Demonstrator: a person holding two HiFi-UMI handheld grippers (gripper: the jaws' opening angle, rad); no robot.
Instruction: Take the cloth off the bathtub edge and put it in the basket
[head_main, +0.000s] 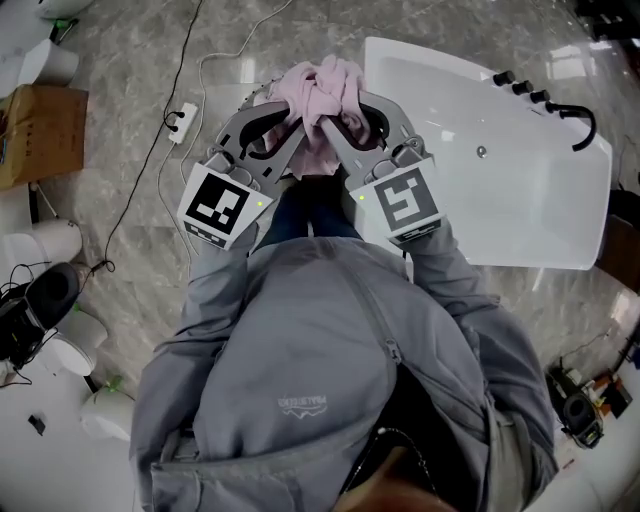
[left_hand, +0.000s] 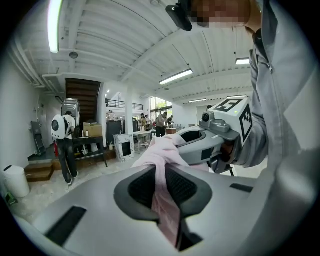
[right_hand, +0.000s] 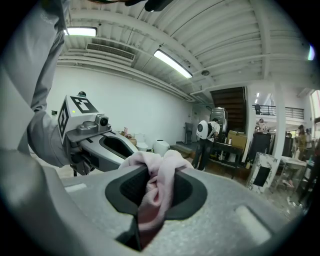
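Observation:
A pink cloth (head_main: 322, 92) hangs bunched between my two grippers, lifted in front of the person's chest and clear of the white bathtub (head_main: 500, 170) at the right. My left gripper (head_main: 298, 115) is shut on one part of it, and a strip of pink cloth (left_hand: 165, 195) runs pinched between its jaws. My right gripper (head_main: 346, 115) is shut on the other part, with a fold of the cloth (right_hand: 152, 195) squeezed between its pads. The two grippers' tips nearly meet. A pale rim (head_main: 256, 97) shows just behind the cloth. I cannot tell whether it is the basket.
Black taps and a hose (head_main: 548, 103) sit on the bathtub's far corner. On the marble floor at the left lie a power strip with cables (head_main: 181, 120), a cardboard box (head_main: 40, 135) and white tubs (head_main: 55, 240). A person (left_hand: 62, 137) stands by shelves farther off.

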